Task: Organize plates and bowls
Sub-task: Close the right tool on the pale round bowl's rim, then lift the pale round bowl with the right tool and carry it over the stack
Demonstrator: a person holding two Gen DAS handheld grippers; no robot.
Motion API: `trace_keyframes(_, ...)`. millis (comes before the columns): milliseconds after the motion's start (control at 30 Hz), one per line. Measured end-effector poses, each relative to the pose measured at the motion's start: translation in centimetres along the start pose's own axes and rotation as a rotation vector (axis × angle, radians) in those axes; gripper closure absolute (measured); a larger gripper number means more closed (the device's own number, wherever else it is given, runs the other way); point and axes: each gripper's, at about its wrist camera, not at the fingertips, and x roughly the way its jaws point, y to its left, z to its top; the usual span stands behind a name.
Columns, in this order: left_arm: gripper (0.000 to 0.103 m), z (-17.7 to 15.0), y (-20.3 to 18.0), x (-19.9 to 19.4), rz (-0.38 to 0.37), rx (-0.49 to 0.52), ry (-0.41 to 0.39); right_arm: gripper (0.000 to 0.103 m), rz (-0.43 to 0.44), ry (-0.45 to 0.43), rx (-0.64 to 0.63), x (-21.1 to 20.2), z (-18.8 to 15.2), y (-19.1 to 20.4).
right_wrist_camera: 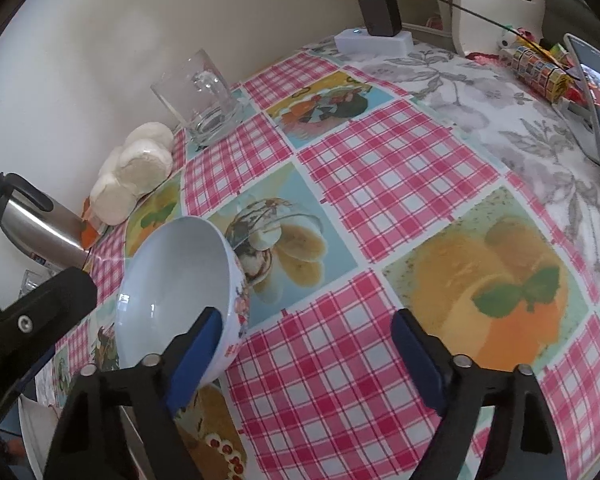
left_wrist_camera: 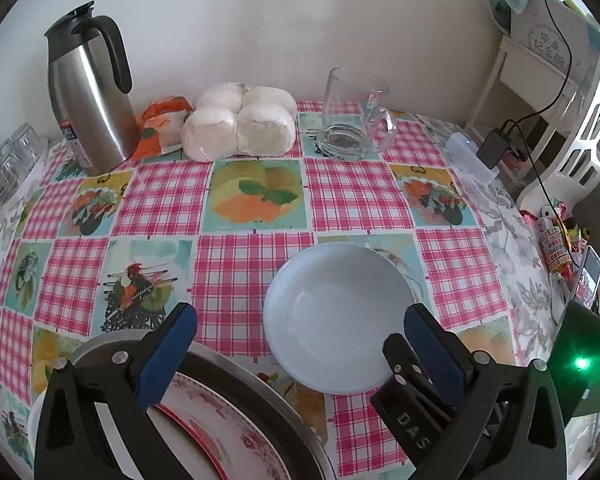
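Observation:
A pale blue bowl (left_wrist_camera: 332,320) (right_wrist_camera: 176,280) with cartoon prints on its outside sits on the checked tablecloth. My right gripper (right_wrist_camera: 308,356) is open. Its left finger (right_wrist_camera: 196,352) reaches over the bowl's near rim into the hollow, and its right finger stands well outside over the cloth. That black left finger (left_wrist_camera: 398,364) also shows at the bowl's near right rim in the left wrist view. My left gripper (left_wrist_camera: 300,356) is open with nothing gripped. Its left finger hangs above a pink floral plate (left_wrist_camera: 228,432) stacked on a metal plate (left_wrist_camera: 260,396), and its right finger is by the bowl.
Along the wall stand a steel thermos jug (left_wrist_camera: 88,92), a bag of white buns (left_wrist_camera: 240,124) and a glass mug (left_wrist_camera: 352,116). Small glasses (left_wrist_camera: 12,156) sit far left. A power strip with charger (right_wrist_camera: 376,36) and a phone (right_wrist_camera: 596,100) lie at the right.

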Motion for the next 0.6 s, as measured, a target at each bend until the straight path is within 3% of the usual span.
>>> trace_keyframes(300, 0.0, 0.1, 0.4, 0.0, 0.018, -0.012, 0.004, 0.064, 0.101, 0.011, 0.008, 0.3, -0.2, 1.1)
trace_keyframes(500, 0.0, 0.1, 0.5, -0.1, 0.02, -0.013, 0.006, 0.082, 0.145, 0.01, 0.016, 0.4, -0.4, 1.4)
trace_keyframes(533, 0.0, 0.1, 0.5, -0.1, 0.02, -0.013, 0.007, 0.089, 0.144, 0.009, 0.015, 0.4, -0.4, 1.4)
trace_keyframes(600, 0.0, 0.1, 0.5, -0.1, 0.017, -0.011, 0.009, 0.092, 0.131, 0.014, 0.006, 0.2, -0.3, 1.4)
